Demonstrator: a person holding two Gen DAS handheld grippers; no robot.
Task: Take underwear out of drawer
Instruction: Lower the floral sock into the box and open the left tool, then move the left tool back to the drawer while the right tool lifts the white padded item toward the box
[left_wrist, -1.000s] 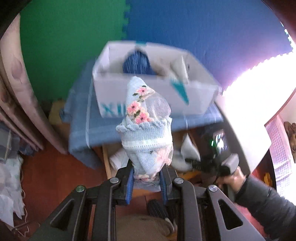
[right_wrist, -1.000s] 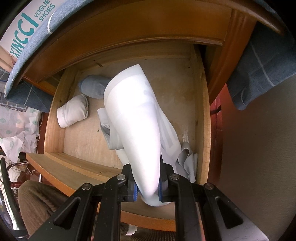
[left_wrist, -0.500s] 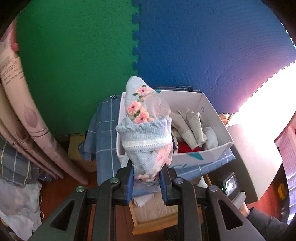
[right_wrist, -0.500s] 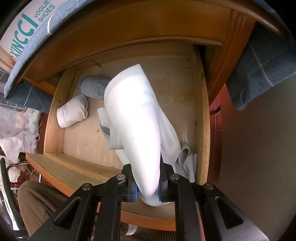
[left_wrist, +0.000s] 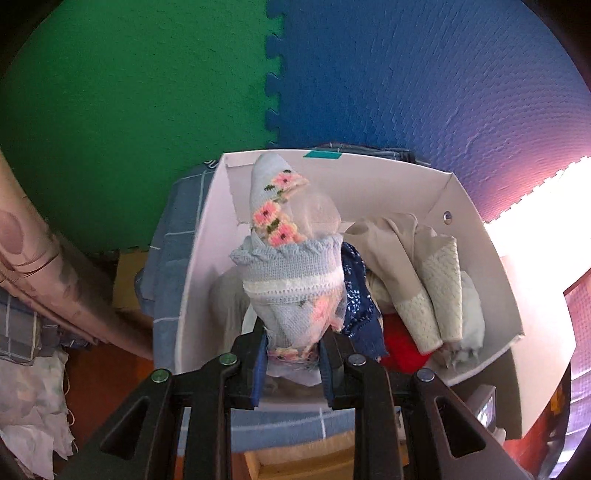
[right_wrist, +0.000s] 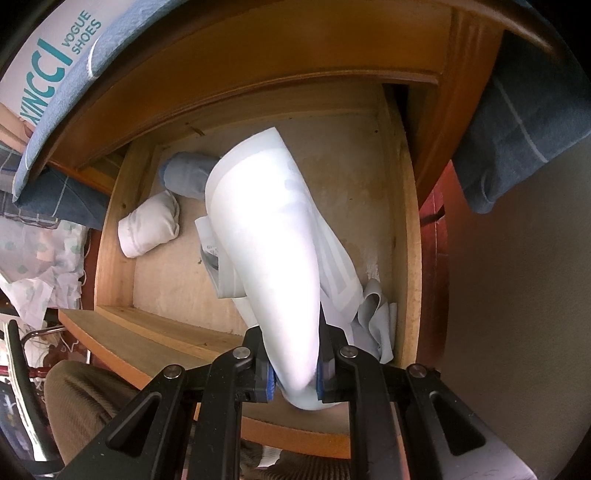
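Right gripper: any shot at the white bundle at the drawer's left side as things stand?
Probably not yet. The right gripper is shut on a white garment, so it has no free grip. The path itself looks open: the white bundle lies uncovered on the drawer floor.

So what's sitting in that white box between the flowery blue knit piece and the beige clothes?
In the left wrist view, a dark blue patterned cloth lies between the knit piece and the beige clothes.

Textured matt foam is seen on the green and blue wall tiles (left_wrist: 369, 74); the pale-blue flowered garment (left_wrist: 291, 273) is knitted; raw unvarnished wood lines the light-brown drawer (right_wrist: 404, 221).
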